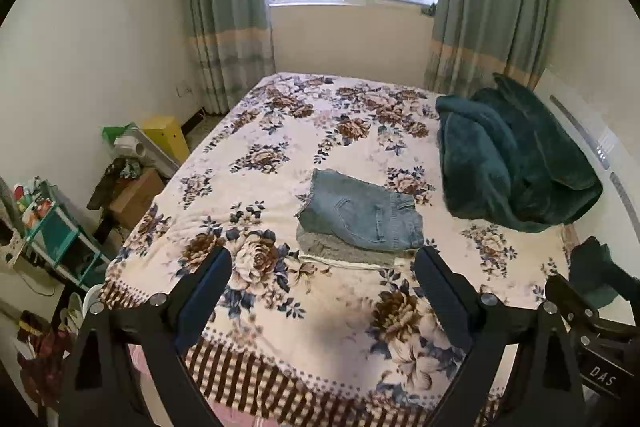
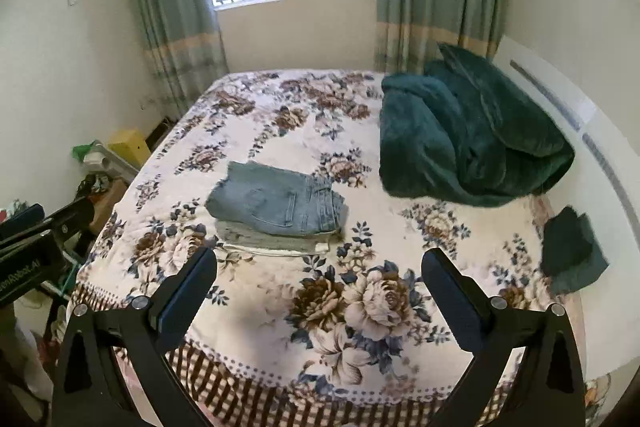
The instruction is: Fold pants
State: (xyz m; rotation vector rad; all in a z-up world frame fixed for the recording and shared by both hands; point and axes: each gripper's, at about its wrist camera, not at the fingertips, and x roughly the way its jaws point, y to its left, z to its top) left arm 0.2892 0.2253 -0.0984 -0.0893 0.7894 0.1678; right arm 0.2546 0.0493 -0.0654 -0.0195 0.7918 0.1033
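The folded jeans (image 1: 362, 215) top a small clothes stack (image 1: 344, 251) on the bed (image 1: 280, 327), at your twelve o'clock. Your left gripper (image 1: 322, 275) and right gripper (image 2: 320, 277) hover with fingers spread, empty.

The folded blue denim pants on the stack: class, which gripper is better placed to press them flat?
Probably the left gripper: the folded blue denim pants sit between its open fingers. For the right gripper they lie off left.
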